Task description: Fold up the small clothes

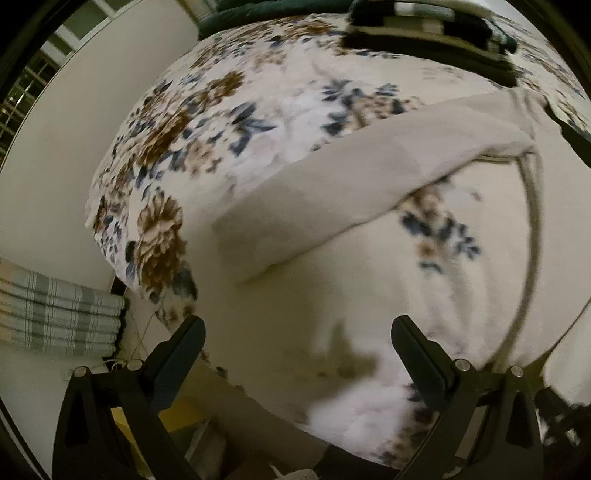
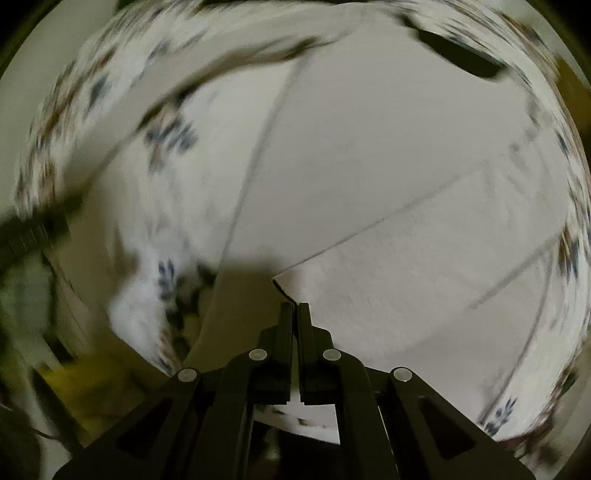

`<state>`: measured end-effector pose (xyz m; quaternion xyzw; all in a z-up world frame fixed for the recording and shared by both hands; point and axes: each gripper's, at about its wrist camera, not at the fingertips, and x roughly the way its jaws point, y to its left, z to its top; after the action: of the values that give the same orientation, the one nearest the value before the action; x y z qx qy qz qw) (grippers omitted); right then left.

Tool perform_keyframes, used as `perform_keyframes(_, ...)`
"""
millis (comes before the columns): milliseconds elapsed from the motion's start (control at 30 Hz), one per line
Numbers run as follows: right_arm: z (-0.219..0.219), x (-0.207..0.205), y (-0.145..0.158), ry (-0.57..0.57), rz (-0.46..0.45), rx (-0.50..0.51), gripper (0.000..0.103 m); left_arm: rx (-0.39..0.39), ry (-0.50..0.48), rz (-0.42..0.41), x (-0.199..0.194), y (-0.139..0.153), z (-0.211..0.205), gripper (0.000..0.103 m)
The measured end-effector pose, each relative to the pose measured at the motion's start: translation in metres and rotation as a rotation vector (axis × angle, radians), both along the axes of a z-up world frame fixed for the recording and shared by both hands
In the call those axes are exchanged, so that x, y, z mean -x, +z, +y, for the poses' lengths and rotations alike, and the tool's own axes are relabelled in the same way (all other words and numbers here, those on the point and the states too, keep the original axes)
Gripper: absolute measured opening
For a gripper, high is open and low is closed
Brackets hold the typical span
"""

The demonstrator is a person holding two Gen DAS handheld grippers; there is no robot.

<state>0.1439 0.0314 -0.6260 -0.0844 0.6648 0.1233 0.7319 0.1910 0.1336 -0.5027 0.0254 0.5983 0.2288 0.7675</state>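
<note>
- Across the whole left wrist view, a floral bedspread [image 1: 207, 122] covers the bed, its brown and blue flowers thickest toward 10 o'clock.
- On that bedspread lies the task's thing, a cream garment [image 1: 332, 177], stretching from 7 o'clock up to 2 o'clock; one part is already turned over, and a thin hem or strap curves down the 3 o'clock side.
- At 12 o'clock, well apart from the garment, sits a dark checked pile of cloth [image 1: 424, 33]; a plaid folded textile [image 1: 59, 314] rests off the bed at 8 o'clock.
- The right gripper [image 2: 294, 306] has its jaws pressed narrow on a corner of the cream garment [image 2: 388, 166], the pinched point sitting right at the fingertips; the view is heavily smeared, so this arm looks to be mid-swing.
- The left gripper [image 1: 297, 332] hovers over bare cloth at 6 o'clock with jaws wide and nothing between them.
- Judgement: the step in hand is carrying the pinched corner across to lay a fold.
- To do it well, keep the corner low and taut, aim it at the matching edge, and let the free left jaws press the crease line so the lower layer does not drag.
- Risk: the thin fabric may slip out or bunch if swung too fast.
</note>
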Motion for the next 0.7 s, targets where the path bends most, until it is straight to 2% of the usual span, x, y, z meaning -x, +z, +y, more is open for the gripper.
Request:
perform_keyframes(200,0.027,0.017,-0.043,0.081,0.061,0.092,0.002,0.013,0.049,0.004,0.002,-0.006,0.025,0.103)
perform_keyframes(267,0.025,0.014,-0.055,0.053,0.102,0.096,0.003,0.029,0.057,0.004,0.001,-0.007,0.032,0.103)
perform_keyframes(333,0.011,0.008,-0.061,-0.044,0.188,-0.019,0.012,0.062,0.076,-0.002,0.000,-0.006,0.042,0.103)
perform_keyframes(367,0.002,0.004,-0.061,-0.077,0.212,-0.052,0.037,0.096,0.094,-0.010,0.000,-0.006,0.051,0.103)
perform_keyframes(400,-0.006,0.002,-0.059,-0.118,0.222,-0.084,0.056,0.126,0.113,-0.017,0.000,-0.005,0.060,0.103)
perform_keyframes(433,-0.018,0.001,-0.056,-0.171,0.213,-0.116,0.060,0.146,0.129,-0.022,0.000,-0.005,0.068,0.103)
perform_keyframes(533,-0.047,-0.003,-0.050,-0.292,0.202,-0.193,0.061,0.206,0.203,-0.041,0.004,-0.007,0.099,0.103)
perform_keyframes(700,-0.089,-0.012,-0.057,-0.509,0.195,-0.229,0.061,0.325,0.401,-0.062,0.018,-0.021,0.165,0.103)
